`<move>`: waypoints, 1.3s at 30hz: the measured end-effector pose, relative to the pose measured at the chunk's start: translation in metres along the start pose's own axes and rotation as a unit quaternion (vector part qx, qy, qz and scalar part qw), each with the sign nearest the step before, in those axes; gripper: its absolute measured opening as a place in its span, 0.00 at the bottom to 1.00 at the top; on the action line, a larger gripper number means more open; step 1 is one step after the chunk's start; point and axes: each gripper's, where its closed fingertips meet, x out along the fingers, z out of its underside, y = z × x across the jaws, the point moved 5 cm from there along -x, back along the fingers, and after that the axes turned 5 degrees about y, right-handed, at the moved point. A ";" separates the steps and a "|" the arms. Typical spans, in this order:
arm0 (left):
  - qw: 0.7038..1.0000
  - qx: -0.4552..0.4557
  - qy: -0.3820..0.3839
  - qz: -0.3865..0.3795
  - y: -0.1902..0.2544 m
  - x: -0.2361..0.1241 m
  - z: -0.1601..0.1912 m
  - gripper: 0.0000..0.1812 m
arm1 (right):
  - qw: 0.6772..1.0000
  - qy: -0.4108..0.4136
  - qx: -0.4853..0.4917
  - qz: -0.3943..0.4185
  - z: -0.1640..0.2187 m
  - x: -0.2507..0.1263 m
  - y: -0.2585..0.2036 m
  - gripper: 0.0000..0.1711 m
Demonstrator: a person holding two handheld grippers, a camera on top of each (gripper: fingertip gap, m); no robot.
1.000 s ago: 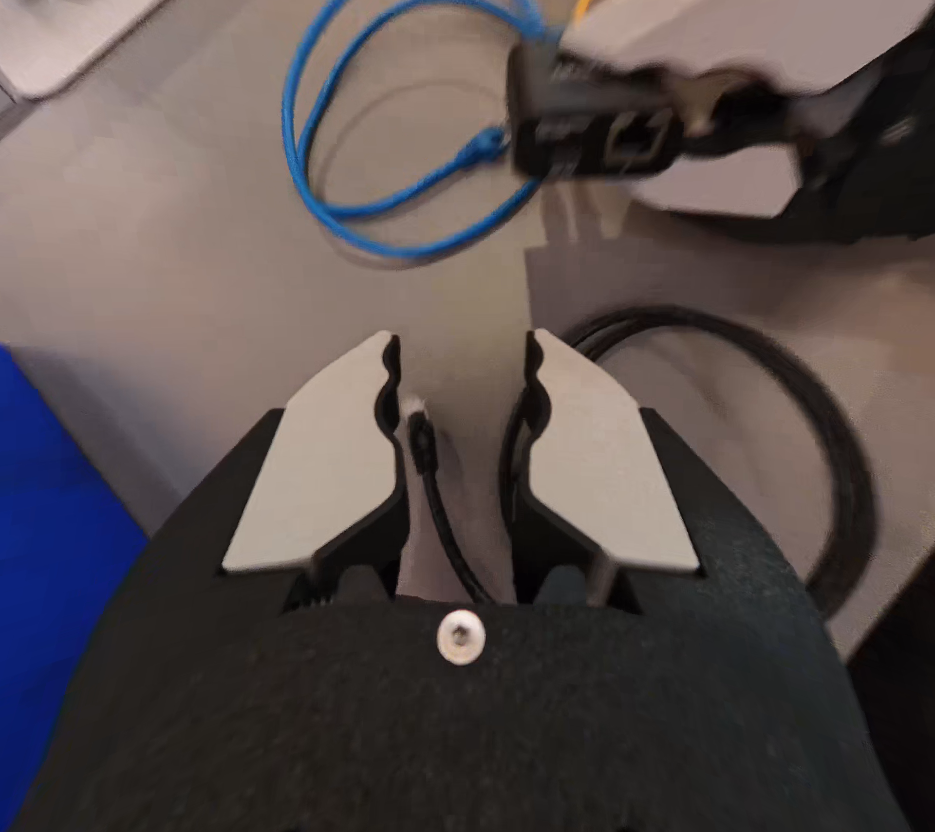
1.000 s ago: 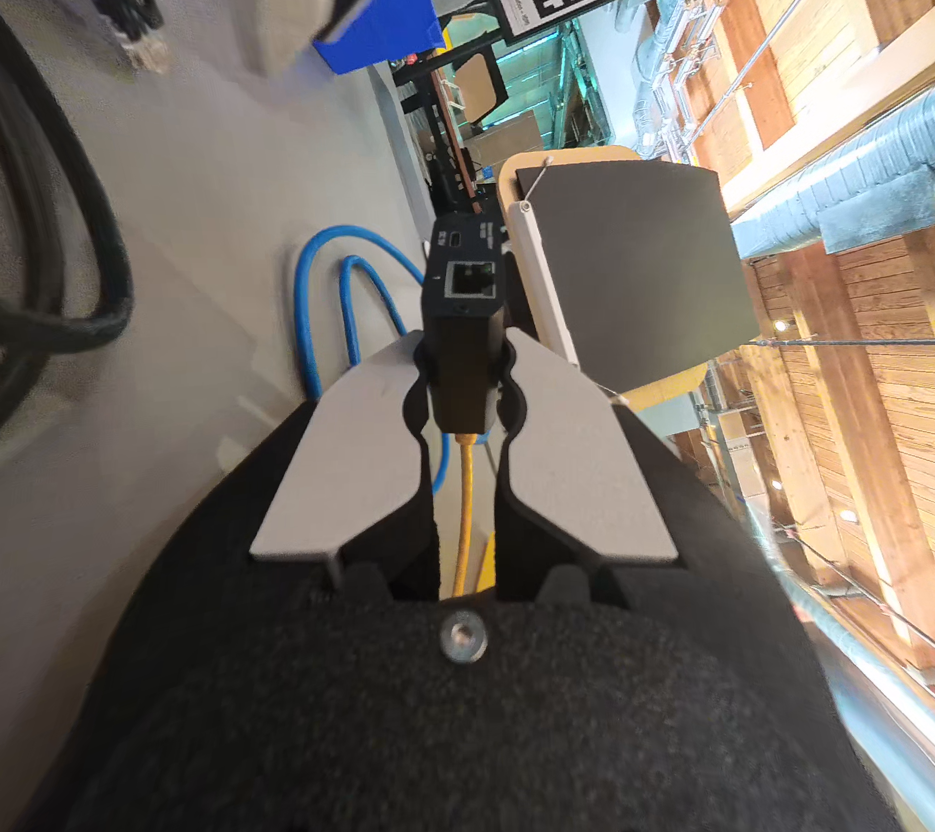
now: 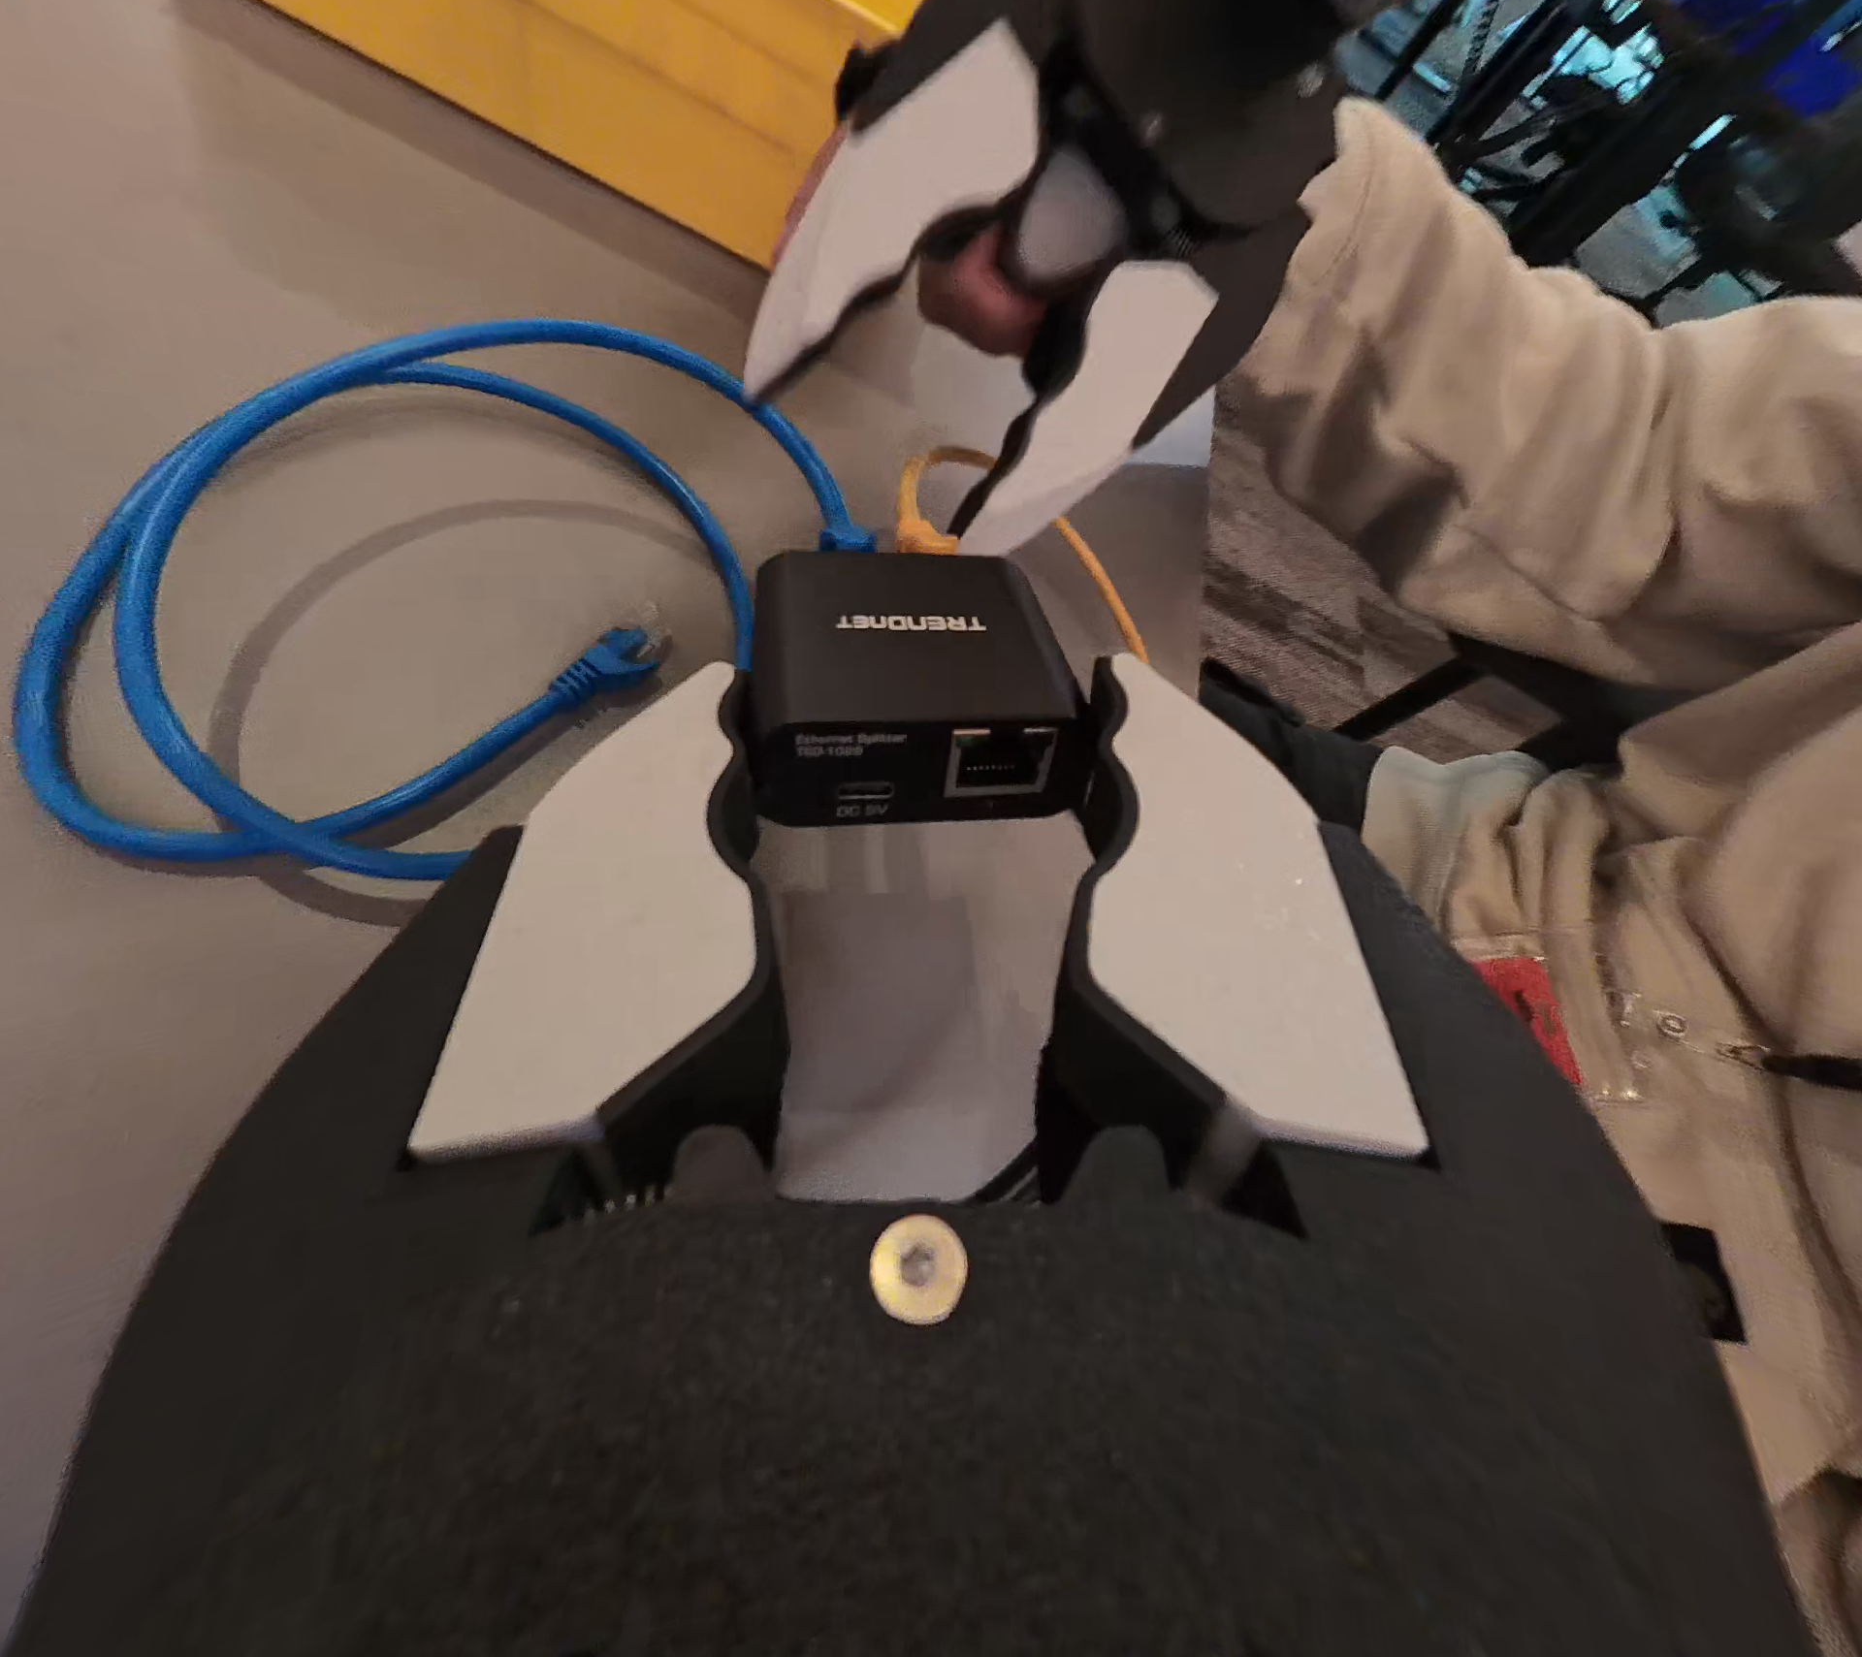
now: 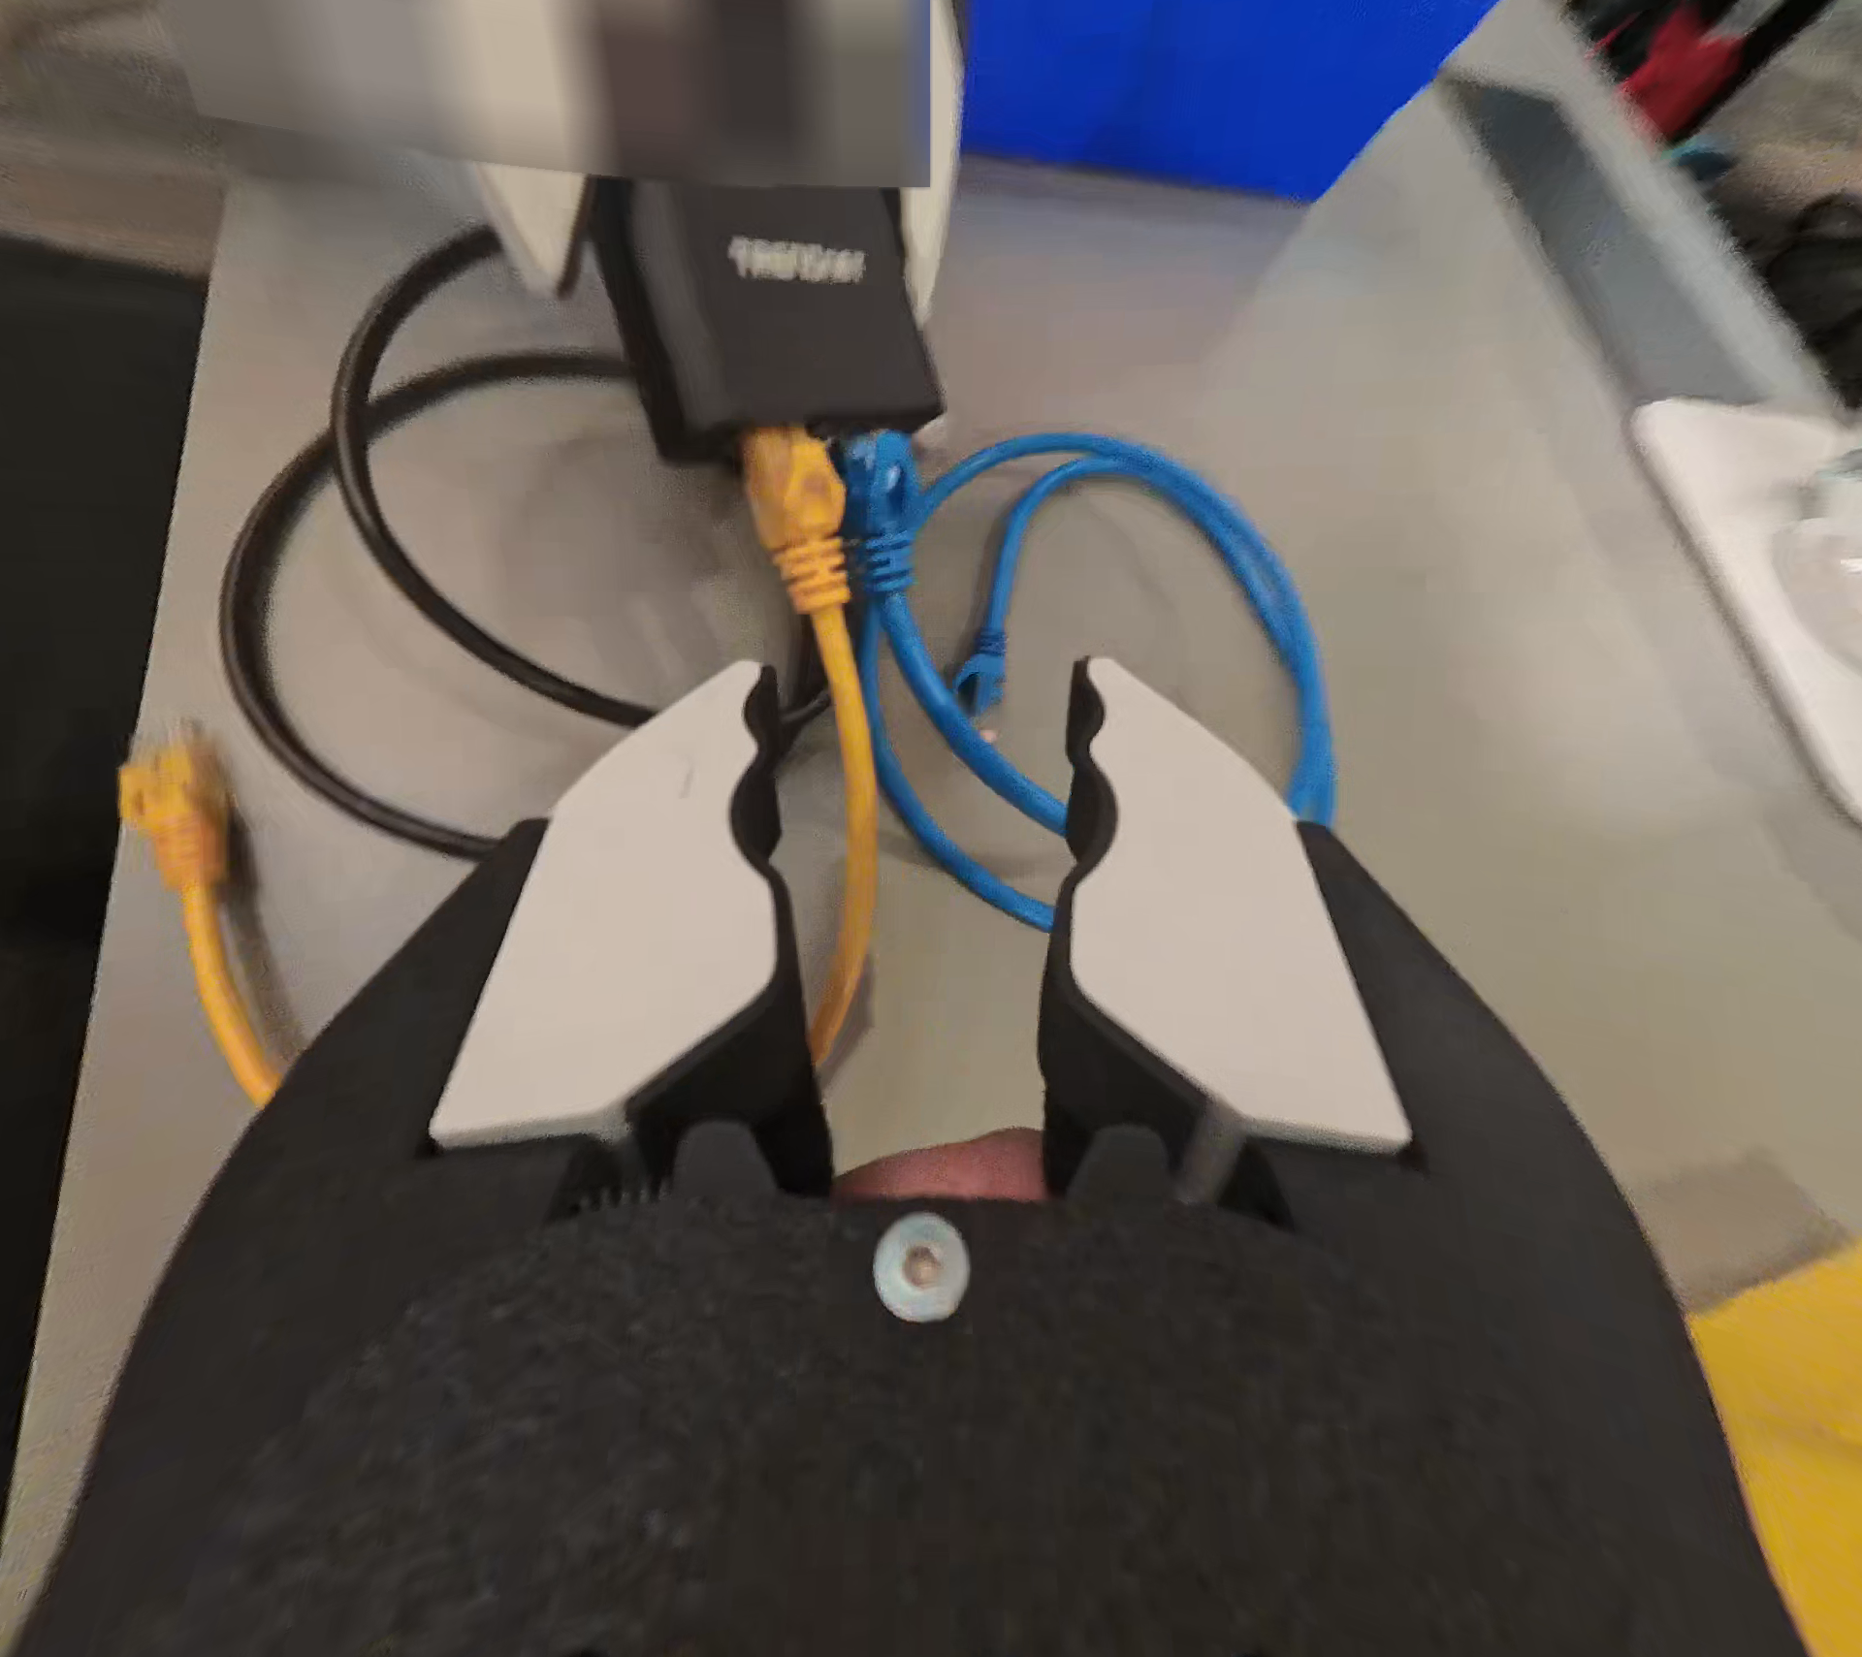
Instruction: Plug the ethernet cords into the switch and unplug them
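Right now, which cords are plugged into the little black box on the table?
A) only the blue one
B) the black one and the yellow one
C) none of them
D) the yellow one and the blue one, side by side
D: in the right wrist view the yellow cord and the blue cord both end in plugs seated side by side in the black switch; the port on its opposite face is empty.

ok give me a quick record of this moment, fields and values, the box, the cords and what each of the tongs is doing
switch: small black box resting on the grey table
left tongs: fingers against both sides of the switch, gripping it
right tongs: open, empty, poised over the plugged cords
yellow cord: plugged into the switch's far side, other end loose
blue cord: plugged in beside the yellow one, other end loose
black cable: looped on the table, unplugged
near port: empty
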 end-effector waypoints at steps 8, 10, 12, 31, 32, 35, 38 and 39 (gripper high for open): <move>0.998 0.038 -0.017 -0.052 -0.004 0.002 0.002 0.34 | 0.999 -0.030 0.026 -0.021 0.019 0.016 -0.006 0.04; 0.982 0.119 -0.052 -0.135 -0.007 0.001 0.000 0.39 | 0.998 -0.057 0.033 -0.003 0.016 0.011 -0.001 0.04; 0.944 0.228 -0.092 -0.220 -0.004 -0.002 -0.005 0.39 | 0.996 -0.079 0.038 0.010 0.010 0.006 0.000 0.04; 0.683 0.559 -0.219 -0.416 -0.010 0.017 0.006 0.19 | 0.993 -0.120 -0.011 0.013 -0.026 -0.003 -0.016 0.03; 0.674 0.564 -0.220 -0.424 -0.013 0.017 0.006 0.18 | 0.993 -0.115 -0.012 0.008 -0.028 -0.002 -0.018 0.03; 0.677 0.567 -0.211 -0.419 -0.020 0.021 0.007 0.15 | 0.992 -0.126 -0.025 0.013 -0.027 0.000 -0.018 0.03; 0.679 0.570 -0.179 -0.427 -0.028 0.025 -0.001 0.14 | 0.994 -0.107 -0.008 0.028 -0.027 -0.003 -0.010 0.03; 0.677 0.576 -0.166 -0.427 -0.030 0.026 -0.005 0.14 | 0.995 -0.092 -0.003 0.032 -0.028 -0.005 -0.008 0.04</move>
